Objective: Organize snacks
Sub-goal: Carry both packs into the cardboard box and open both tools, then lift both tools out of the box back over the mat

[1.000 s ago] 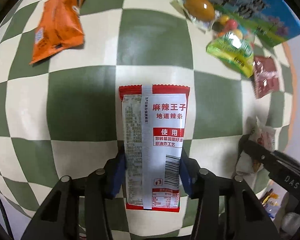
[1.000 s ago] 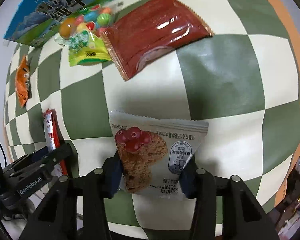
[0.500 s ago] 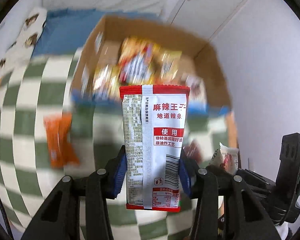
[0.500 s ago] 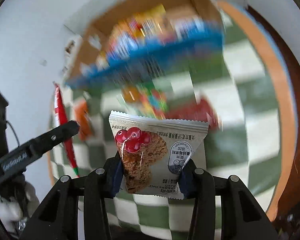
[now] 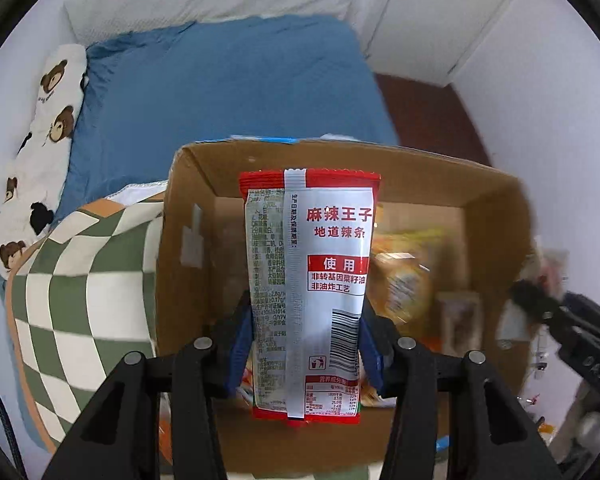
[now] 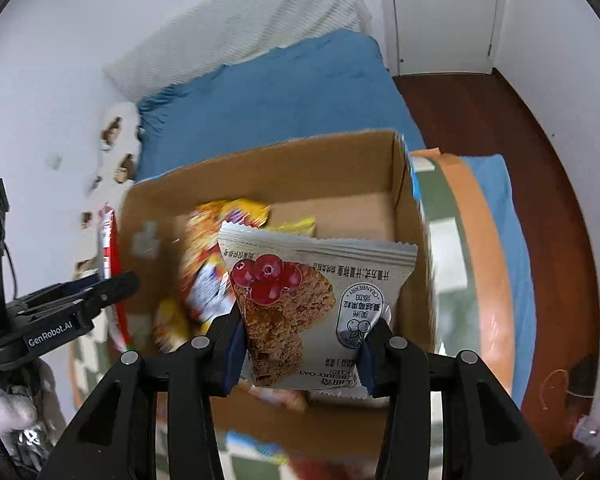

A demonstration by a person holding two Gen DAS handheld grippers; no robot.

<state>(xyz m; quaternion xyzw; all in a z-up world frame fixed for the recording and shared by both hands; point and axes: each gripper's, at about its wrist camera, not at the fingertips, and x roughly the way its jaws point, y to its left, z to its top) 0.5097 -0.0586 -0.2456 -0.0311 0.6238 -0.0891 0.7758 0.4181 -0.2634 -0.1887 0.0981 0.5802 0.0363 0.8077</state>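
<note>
- The left gripper point(image 5: 305, 354) is clamped on a red-and-white spicy strip packet point(image 5: 308, 280), its blue pads pressing both long edges near the lower half; the packet stands upright with its printed back and barcode facing the camera.
- This packet is held in front of and above an open cardboard box point(image 5: 188, 240), lifted off any surface.
- The right gripper point(image 6: 302, 354) pinches a cranberry oat cookie packet point(image 6: 312, 304) by its lower part, with the print upside down and the picture of berries near the top.
- That packet hangs over the same box point(image 6: 340, 168), just above the snacks already inside.
- Inside the box lie several blurred yellow and orange snack bags point(image 6: 216, 248); their exact kinds cannot be read.
- The box sits on a bench covered with a green-and-white checked cloth point(image 5: 80, 280).
- Behind the box is a bed with a blue cover point(image 5: 220, 80) and a bear-print pillow point(image 5: 48, 128).
</note>
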